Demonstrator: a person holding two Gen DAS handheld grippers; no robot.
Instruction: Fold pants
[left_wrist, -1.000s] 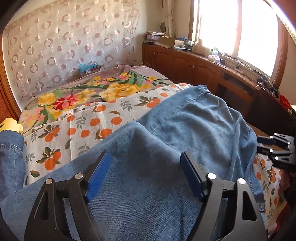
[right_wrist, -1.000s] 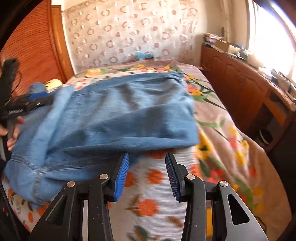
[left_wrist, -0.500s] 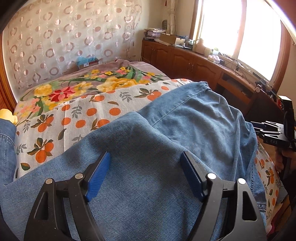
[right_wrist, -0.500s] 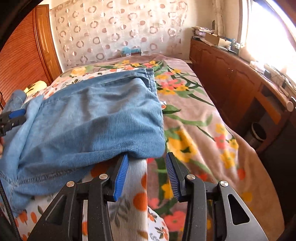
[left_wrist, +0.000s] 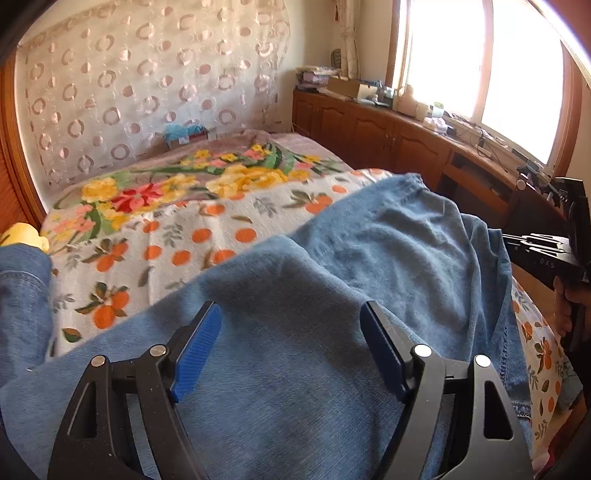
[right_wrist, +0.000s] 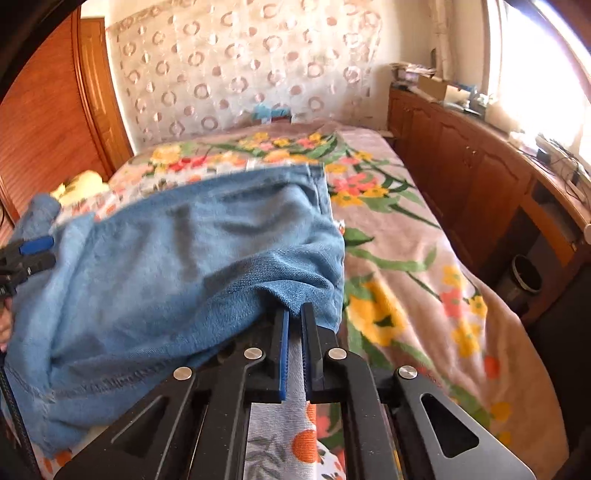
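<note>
One pair of blue denim pants (right_wrist: 177, 258) lay spread across the orange-print sheet (left_wrist: 155, 254) on the bed, already doubled over itself in part. Right gripper (right_wrist: 293, 332) had its jaws nearly together, pinching the near edge of the fabric. Left gripper (left_wrist: 291, 343) hovered over the denim, jaws wide apart, holding nothing. Judgement: folding begun, not finished; fabric lay bunched and uneven, with further folds and flattening outstanding.

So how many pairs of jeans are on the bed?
2, maybe. One big pair of jeans lies across the bed, pinched by the right gripper. More denim shows at the left edge, possibly a second pair.
</note>
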